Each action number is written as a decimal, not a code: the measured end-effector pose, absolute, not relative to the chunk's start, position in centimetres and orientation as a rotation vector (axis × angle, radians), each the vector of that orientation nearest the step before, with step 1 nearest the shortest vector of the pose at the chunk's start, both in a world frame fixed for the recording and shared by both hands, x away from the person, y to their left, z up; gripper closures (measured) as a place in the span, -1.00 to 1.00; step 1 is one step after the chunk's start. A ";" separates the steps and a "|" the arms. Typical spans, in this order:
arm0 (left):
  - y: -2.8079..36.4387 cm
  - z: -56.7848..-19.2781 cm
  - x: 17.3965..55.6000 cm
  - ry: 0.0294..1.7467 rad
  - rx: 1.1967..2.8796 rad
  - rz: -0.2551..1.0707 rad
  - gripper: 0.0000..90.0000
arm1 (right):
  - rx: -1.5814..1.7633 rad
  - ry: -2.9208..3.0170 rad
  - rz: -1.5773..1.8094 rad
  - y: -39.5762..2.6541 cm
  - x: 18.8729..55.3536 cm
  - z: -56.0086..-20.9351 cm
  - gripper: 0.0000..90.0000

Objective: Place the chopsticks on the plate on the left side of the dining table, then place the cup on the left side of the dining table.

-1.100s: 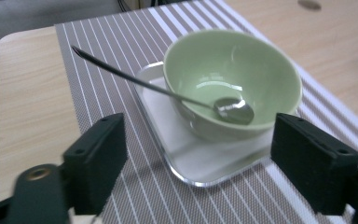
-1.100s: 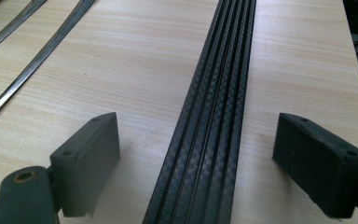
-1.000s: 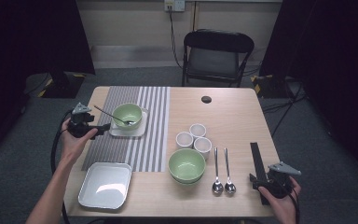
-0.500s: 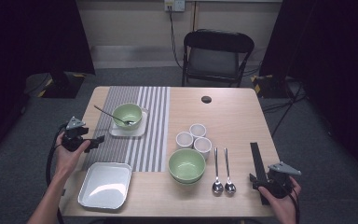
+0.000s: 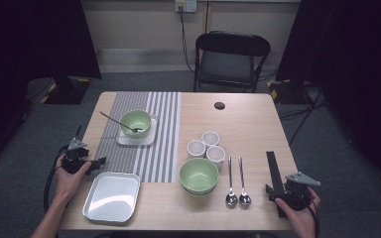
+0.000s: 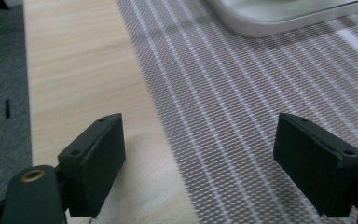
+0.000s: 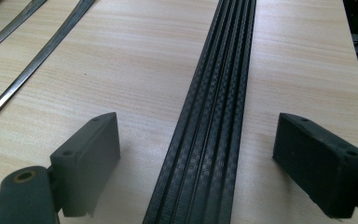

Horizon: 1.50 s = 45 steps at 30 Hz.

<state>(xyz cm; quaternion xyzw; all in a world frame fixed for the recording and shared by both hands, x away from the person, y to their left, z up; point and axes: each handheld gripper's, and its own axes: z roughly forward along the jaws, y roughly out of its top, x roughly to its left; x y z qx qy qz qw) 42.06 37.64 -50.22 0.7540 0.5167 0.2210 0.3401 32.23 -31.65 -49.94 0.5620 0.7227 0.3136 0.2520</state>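
My left gripper (image 5: 98,162) hovers open at the table's left edge, beside the white tray (image 5: 111,196). In the left gripper view, its jaws (image 6: 200,140) stand wide apart over the edge of the striped placemat (image 6: 261,102), with nothing between them. A small green bowl (image 5: 135,121) holding a spoon (image 5: 114,119) sits on a square white plate (image 5: 135,138) farther along the mat. My right gripper (image 5: 274,189) rests open at the front right, its jaws (image 7: 198,140) straddling a black ribbed strip (image 7: 212,107) without touching it.
A large green bowl (image 5: 198,175) stands at front centre, with three white cups (image 5: 206,146) behind it and two spoons (image 5: 230,181) to its right. A small black disc (image 5: 220,105) lies near the far edge. A chair (image 5: 230,59) stands beyond the table.
My left gripper has drawn back from the small bowl toward the table's front left edge. The right gripper has stayed put.
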 end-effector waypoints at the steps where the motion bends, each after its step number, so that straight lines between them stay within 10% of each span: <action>1: 37.8 -50.2 42.0 1.338 1.964 0.576 -0.66 | 1.529 1.966 0.853 -31.6 32.2 -49.9 -0.69; 12: 38.0 -50.3 42.2 1.330 1.970 0.574 -0.68 | 1.566 1.914 0.921 -32.1 32.0 -48.2 -0.37; 20: 37.9 -50.3 42.2 1.332 1.970 0.576 -0.68 | 1.489 1.962 0.946 -31.1 31.1 -47.5 0.49; 45: 38.0 -50.3 42.2 1.330 1.969 0.573 -0.68 | 1.512 2.047 0.887 -31.1 31.3 -48.4 0.77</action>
